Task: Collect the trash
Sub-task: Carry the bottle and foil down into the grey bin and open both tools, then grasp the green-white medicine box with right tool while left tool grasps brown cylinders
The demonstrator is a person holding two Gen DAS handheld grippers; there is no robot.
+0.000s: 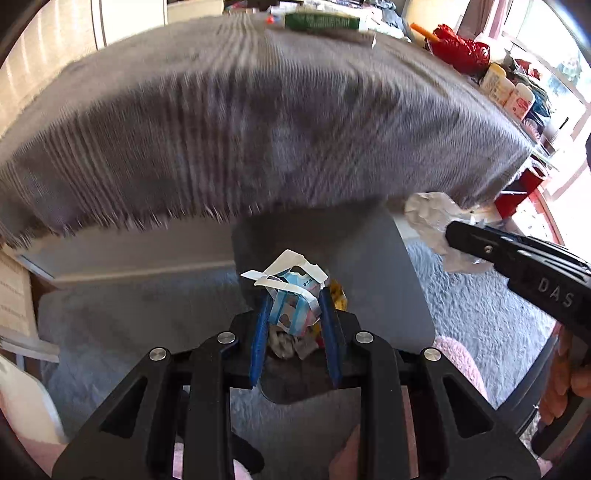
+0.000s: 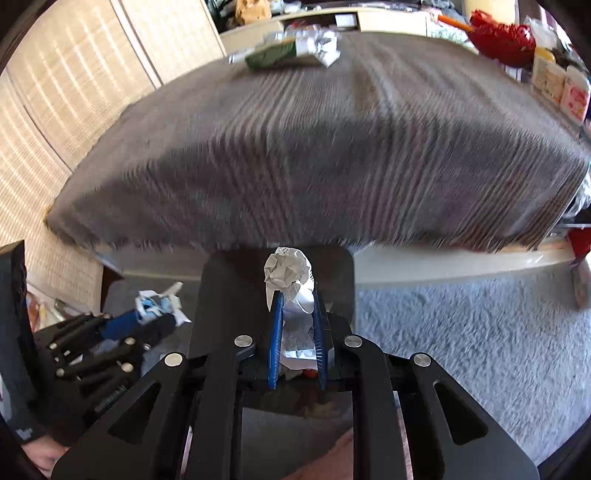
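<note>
I have both tools loaded and both hanging over the dark bin below the near edge of the counter. My left tool (image 1: 293, 306) is clamped on a torn blue-and-white wrapper (image 1: 291, 295), its white strips sticking up past the fingertips. My right tool (image 2: 295, 314) is clamped on a crumpled white paper ball (image 2: 288, 271), which bulges out above the blue pads (image 2: 276, 332).

What matters for the drop is what lies straight beneath each load. In the left wrist view the grey bin (image 1: 399, 266) sits directly under and beyond the wrapper, and I can see yellow and grey scraps already inside it just below the pads. In the right wrist view the bin's dark rim (image 2: 221, 280) frames the paper ball on both sides, so that load looks centred over the opening too. The left tool shows at the lower left of that view, just beside the bin's left wall, so I judge the right one to be the better placed.

The remaining trash, a green packet (image 1: 321, 22) with crumpled foil (image 2: 317, 42) beside it, lies at the far edge of the grey-clothed counter (image 1: 221, 129), well apart from both tools and lying crosswise, left to right.

My guess is that releasing comes next, then a long reach forward.
</note>
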